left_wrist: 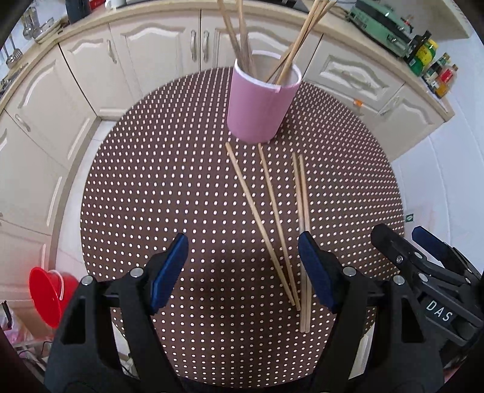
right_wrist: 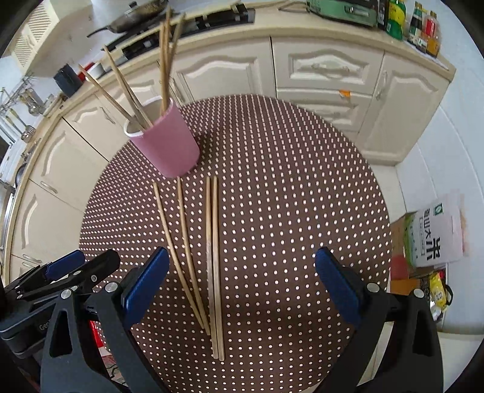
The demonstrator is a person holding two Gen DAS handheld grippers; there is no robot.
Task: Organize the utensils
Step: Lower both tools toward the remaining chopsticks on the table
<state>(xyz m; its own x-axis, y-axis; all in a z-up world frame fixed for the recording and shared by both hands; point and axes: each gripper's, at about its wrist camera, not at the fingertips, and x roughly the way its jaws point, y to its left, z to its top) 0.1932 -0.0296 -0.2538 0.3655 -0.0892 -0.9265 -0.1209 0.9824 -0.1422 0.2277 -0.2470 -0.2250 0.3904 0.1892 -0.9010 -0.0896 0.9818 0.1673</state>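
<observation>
A pink cup (left_wrist: pixel 260 102) (right_wrist: pixel 168 145) stands upright at the far side of a round brown dotted table (left_wrist: pixel 151 196) (right_wrist: pixel 302 196) and holds several wooden chopsticks. Several loose chopsticks lie on the table in front of the cup: a splayed pair (left_wrist: pixel 266 223) (right_wrist: pixel 181 251) and a tight parallel pair (left_wrist: pixel 302 211) (right_wrist: pixel 213 257). My left gripper (left_wrist: pixel 242 269) is open and empty above the table's near edge, left of the chopsticks. My right gripper (right_wrist: pixel 242 284) is open and empty over the chopsticks' near ends; it also shows in the left wrist view (left_wrist: pixel 423 251).
Cream kitchen cabinets (left_wrist: pixel 157 54) (right_wrist: pixel 326 75) ring the table's far side. Bottles (left_wrist: pixel 435 66) and a green appliance (left_wrist: pixel 384 24) stand on the counter at the right. A red bowl (left_wrist: pixel 48 293) sits low left. A rice bag (right_wrist: pixel 435 232) stands on the floor at the right.
</observation>
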